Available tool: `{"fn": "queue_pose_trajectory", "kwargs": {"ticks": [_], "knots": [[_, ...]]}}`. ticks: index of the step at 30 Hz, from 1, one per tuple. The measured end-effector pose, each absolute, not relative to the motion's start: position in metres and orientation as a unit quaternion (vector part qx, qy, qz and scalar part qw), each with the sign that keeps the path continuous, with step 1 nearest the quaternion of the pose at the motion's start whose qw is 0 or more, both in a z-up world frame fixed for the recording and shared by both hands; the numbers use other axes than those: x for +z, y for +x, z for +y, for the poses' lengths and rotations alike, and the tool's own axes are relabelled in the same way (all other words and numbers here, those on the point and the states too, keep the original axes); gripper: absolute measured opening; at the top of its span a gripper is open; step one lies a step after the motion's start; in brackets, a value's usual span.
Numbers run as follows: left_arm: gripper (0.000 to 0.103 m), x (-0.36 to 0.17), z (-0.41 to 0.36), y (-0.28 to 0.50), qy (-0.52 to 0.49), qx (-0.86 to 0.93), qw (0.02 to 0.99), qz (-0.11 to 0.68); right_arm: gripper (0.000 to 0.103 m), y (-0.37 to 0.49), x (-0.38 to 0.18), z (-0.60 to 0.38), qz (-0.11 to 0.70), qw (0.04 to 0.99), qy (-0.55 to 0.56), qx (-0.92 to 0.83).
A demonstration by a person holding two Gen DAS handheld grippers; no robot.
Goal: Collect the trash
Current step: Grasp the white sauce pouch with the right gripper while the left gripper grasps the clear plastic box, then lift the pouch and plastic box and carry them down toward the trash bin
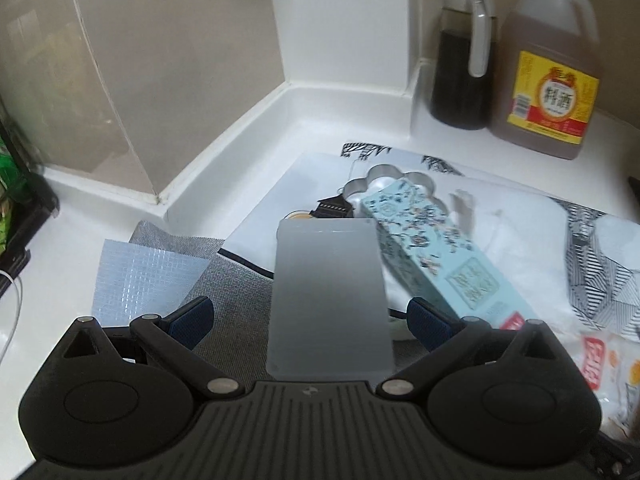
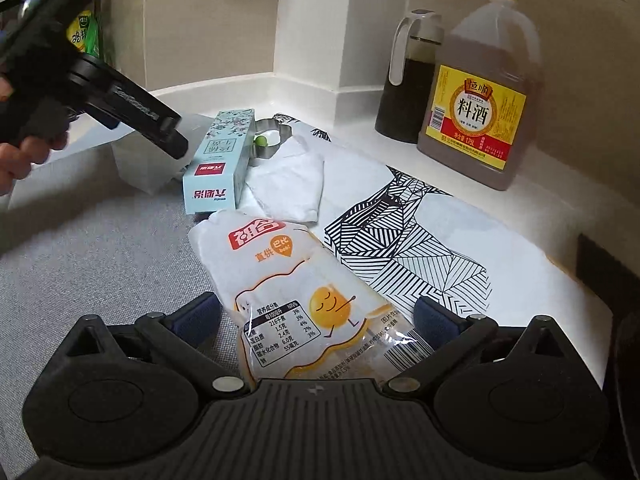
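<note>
my left tongs are wide open, and between the two blue pads stands a frosted plastic container; the pads do not touch it, there is a gap on each side. the container sits on a grey cloth that covers the near part of the white surface. just beside the container, on its right, lies a light blue carton with a flower print, tilted, its far end against a metal flower-shaped mould. a small square of clear gridded film lies to the left on the cloth.

my right tongs are also wide open. an empty snack wrapper with an orange smiling figure lies flat between the pads, its near end running under the tongs body; i cannot tell if a pad touches it. beyond it rests a crumpled white tissue on a mat with black line patterns. in this view a hand holds the left tool over the container.

at the back, near the wall, stand a dark liquid dispenser and a big jug of cooking wine, touching or nearly so.
</note>
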State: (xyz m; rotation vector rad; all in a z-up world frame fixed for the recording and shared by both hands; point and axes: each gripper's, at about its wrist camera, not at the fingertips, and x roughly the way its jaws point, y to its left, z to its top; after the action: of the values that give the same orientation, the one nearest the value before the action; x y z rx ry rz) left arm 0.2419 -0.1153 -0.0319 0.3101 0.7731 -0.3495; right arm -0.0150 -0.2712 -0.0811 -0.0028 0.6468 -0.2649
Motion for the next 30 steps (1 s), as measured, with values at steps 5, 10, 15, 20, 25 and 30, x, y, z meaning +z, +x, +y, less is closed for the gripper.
{"fn": "queue_pose_trajectory", "kwargs": {"ticks": [5,10,15,20,25,30], "knots": [[0.103,-0.042,-0.115,0.253,0.16,-0.157,0.893,0.391,0.103,-0.013,-0.081,-0.275,0.317,0.939,0.006,-0.129],[0.103,-0.04,-0.109,0.259,0.138,-0.146,0.891,0.408,0.103,-0.013,-0.081,-0.275,0.317,0.939,0.004,-0.13],[0.082,-0.035,-0.112,0.257,0.15,-0.148,0.889,0.406,0.103,-0.013,-0.081,-0.275,0.316,0.94,0.004,-0.13],[0.066,-0.027,-0.113,0.243,0.163,-0.139,0.894,0.393,0.093,-0.02,-0.079,-0.278,0.302,0.944,0.018,-0.132],[0.066,-0.022,-0.107,0.221,0.173,-0.137,0.901,0.374,0.083,-0.023,-0.077,-0.282,0.288,0.947,0.03,-0.137],[0.066,-0.018,-0.098,0.194,0.178,-0.134,0.906,0.36,0.08,-0.026,-0.075,-0.284,0.274,0.951,0.036,-0.135]]}}
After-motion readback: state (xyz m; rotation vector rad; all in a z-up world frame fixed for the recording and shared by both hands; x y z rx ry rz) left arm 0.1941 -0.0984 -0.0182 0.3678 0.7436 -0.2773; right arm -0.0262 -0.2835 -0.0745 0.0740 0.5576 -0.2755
